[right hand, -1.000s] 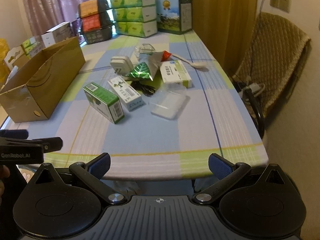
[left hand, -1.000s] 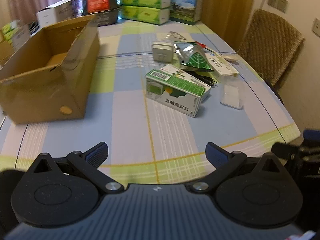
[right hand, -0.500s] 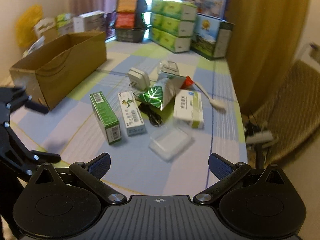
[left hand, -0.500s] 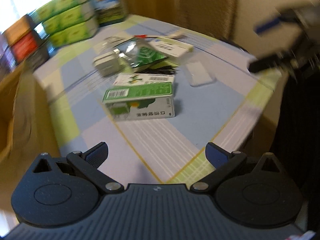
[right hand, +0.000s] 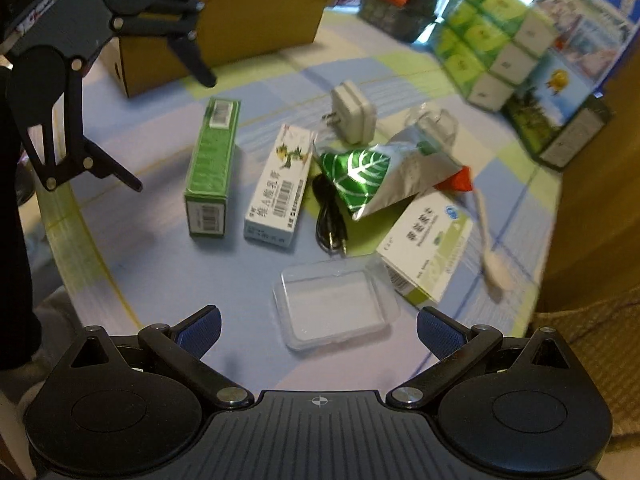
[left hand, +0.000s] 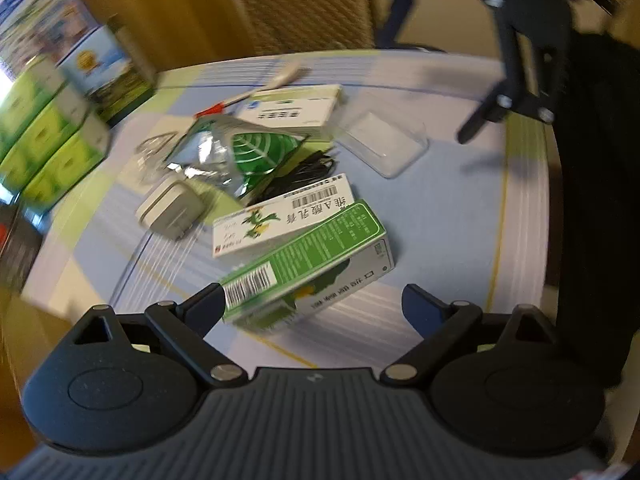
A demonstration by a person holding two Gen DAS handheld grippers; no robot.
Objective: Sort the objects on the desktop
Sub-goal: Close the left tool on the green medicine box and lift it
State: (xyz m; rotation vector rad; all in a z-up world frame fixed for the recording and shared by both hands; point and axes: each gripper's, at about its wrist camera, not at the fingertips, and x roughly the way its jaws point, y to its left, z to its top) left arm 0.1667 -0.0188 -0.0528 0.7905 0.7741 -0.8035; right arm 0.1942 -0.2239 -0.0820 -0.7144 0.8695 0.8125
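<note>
Green carton is lying near the left gripper; light, stiff card, best gripped across its long sides. Both grippers' jaws are standing released, the right gripper facing the clear case on the bench.

Green cardboard carton laid left of white printed carton; clear plastic case placed nearer, brown cardboard box behind.

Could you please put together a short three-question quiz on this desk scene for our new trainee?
1. True or false: the left gripper is shut on the green box.
2. Which lies nearest the right gripper: A) the charger, B) the clear plastic case, C) the cardboard box?
3. What black item lies under the foil pouch?

Key: 1 false, its jaws stand open; 2 B; 3 the coiled cable.
</note>
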